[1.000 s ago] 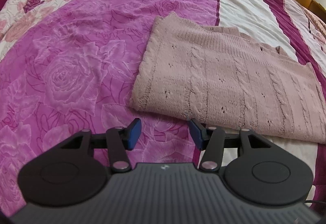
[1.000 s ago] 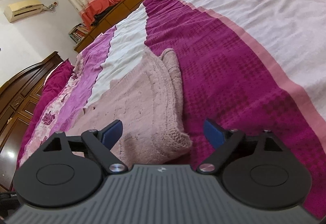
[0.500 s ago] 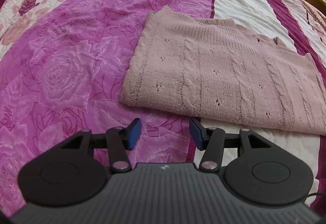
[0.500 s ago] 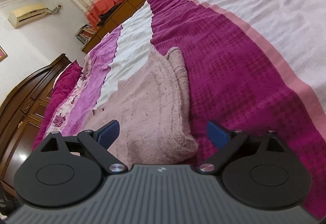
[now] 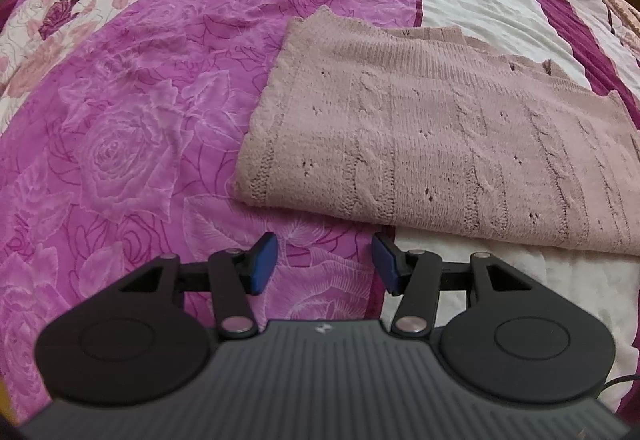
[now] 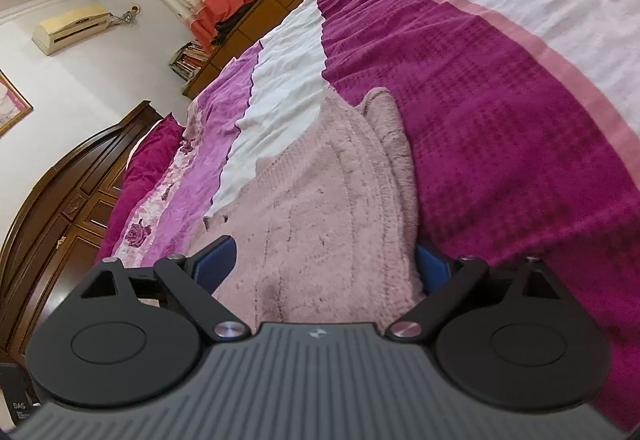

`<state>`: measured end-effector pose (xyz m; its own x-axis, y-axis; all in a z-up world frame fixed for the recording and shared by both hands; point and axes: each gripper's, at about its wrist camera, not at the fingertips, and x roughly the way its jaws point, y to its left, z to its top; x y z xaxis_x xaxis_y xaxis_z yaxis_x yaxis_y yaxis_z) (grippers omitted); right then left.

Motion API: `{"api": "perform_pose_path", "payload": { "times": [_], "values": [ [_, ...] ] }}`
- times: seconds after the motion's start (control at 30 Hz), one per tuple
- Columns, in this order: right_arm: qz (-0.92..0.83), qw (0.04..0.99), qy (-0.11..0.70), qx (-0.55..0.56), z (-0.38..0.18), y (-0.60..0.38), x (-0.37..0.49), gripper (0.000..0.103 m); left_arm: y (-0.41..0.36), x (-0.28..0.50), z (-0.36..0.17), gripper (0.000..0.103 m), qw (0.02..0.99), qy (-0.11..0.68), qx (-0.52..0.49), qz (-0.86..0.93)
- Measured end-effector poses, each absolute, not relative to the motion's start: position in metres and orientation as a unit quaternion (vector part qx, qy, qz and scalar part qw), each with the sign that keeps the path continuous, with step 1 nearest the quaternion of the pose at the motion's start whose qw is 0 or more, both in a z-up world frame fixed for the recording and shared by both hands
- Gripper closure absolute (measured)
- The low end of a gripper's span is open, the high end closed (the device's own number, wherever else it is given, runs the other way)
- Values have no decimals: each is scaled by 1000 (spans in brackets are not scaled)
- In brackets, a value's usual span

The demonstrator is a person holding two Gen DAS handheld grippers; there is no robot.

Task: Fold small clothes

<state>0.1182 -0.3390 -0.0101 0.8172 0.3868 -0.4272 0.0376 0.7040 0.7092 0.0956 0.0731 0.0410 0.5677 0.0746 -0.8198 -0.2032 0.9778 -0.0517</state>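
A folded pink knitted sweater (image 5: 460,144) is laid flat on the bed (image 5: 140,120), across the seam where the purple rose-patterned band of the bedcover meets a white band.

In the left wrist view, the left claw (image 5: 324,264) is held released above the bedcover, its two blue pads (image 5: 262,262) parted with nothing between them but cover. The sweater is found just ahead of this claw and mostly to its right; the near folded edge is close to the fingertips but clearly apart from them. The left near corner of the sweater is seen ahead and slightly left of the claw. Cable ribs and small eyelet holes are visible in the knit.

In the right wrist view, the right claw (image 6: 328,268) is spread wide, and an end of the sweater (image 6: 332,220) is seen lying between its blue pads. The left pad (image 6: 216,260) is seen at the sweater's edge, and the right pad is partly hidden behind the thick folded edge. Whether either pad is touching the knit cannot be told, but no clamping is seen. From this claw the sweater runs straight ahead. A dark magenta band of the bedcover (image 6: 520,120) is seen to the right of the claw, a wooden headboard (image 6: 60,200) far to its left.
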Motion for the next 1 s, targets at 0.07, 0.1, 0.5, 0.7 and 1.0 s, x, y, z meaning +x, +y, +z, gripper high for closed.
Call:
{"api": "perform_pose_path", "payload": {
  "times": [0.07, 0.1, 0.5, 0.7, 1.0],
  "values": [
    [99, 879, 284, 371, -10, -337, 120, 10, 73, 96, 41, 49, 883, 458, -69, 79],
    [97, 878, 284, 372, -11, -337, 121, 11, 73, 96, 41, 49, 883, 458, -69, 79],
    [87, 845, 263, 458, -28, -355, 119, 76, 71, 97, 39, 49, 883, 460, -58, 78],
    [99, 847, 241, 464, -21, -354, 118, 81, 74, 97, 41, 49, 883, 458, -57, 81],
    [121, 860, 223, 443, 7, -339, 123, 81, 83, 96, 50, 49, 888, 449, -61, 85]
  ]
}}
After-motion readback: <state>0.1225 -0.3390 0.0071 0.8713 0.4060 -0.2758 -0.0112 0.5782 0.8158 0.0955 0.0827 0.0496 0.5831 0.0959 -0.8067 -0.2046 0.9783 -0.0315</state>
